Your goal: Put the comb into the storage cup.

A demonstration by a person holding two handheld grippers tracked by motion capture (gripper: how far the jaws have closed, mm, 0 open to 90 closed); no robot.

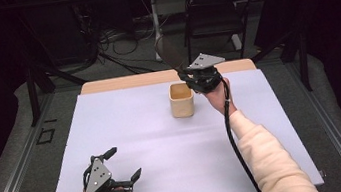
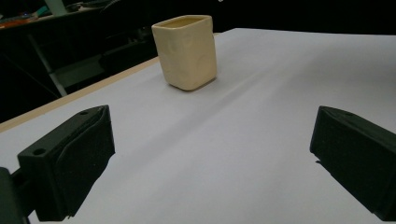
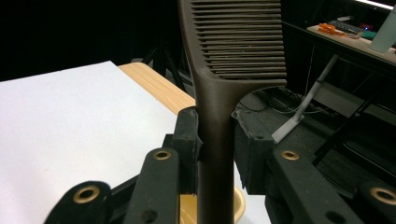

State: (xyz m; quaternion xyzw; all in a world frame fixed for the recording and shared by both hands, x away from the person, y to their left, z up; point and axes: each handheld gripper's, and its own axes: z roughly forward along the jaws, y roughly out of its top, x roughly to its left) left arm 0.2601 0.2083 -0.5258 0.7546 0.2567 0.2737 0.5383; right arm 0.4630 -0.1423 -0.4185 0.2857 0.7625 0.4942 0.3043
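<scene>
A cream square cup (image 1: 182, 105) stands upright on the white sheet (image 1: 128, 132) toward the back of the table; the same cup (image 2: 187, 53) lies ahead in the left gripper view. My right gripper (image 1: 186, 73) hovers just right of and above the cup, shut on the handle of a dark brown comb (image 1: 168, 53). In the right gripper view the comb (image 3: 233, 42) rises from between the jaws of the gripper (image 3: 215, 140), with the cup's rim (image 3: 238, 205) below. My left gripper (image 1: 125, 161) rests low at the front left, open and holding nothing (image 2: 212, 158).
The table's wooden back edge (image 1: 126, 82) shows beyond the sheet. Behind the table stand a dark chair (image 1: 215, 14), floor cables and black frame legs (image 1: 32, 90). A cable (image 1: 235, 142) trails from the right gripper along the sleeve.
</scene>
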